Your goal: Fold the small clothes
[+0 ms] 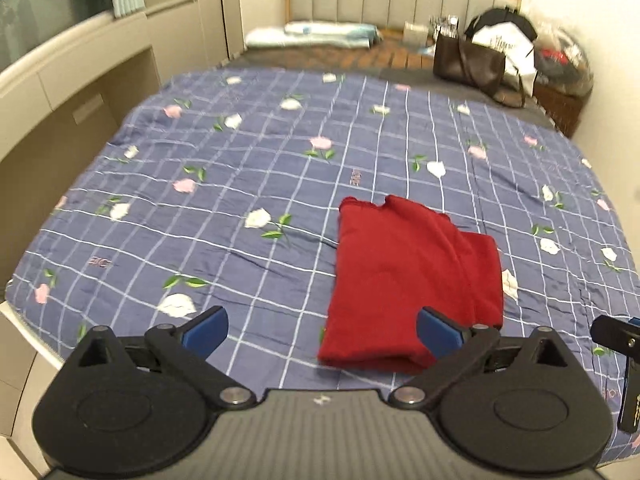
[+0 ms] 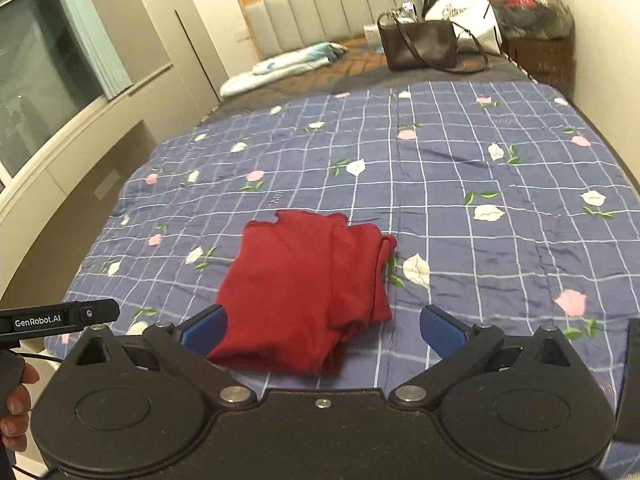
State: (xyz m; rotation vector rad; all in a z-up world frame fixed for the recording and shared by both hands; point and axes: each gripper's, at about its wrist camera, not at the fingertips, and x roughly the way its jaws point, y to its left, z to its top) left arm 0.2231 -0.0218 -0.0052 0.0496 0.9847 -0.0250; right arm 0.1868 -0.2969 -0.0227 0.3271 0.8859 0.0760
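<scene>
Where tongs (image 2: 322, 330) gape, red garment (image 2: 304, 292) between.

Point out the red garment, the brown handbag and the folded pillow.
red garment (image 2: 304, 288), right wrist view, middle of the top layer.
brown handbag (image 2: 418, 46), right wrist view, front panel.
folded pillow (image 1: 316, 34), left wrist view, top surface.

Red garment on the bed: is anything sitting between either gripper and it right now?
Nothing visible. The red garment lies folded on the checked bedspread, right ahead of the open right gripper and just right of centre ahead of the open left gripper. The brown handbag sits far back by the headboard.
</scene>
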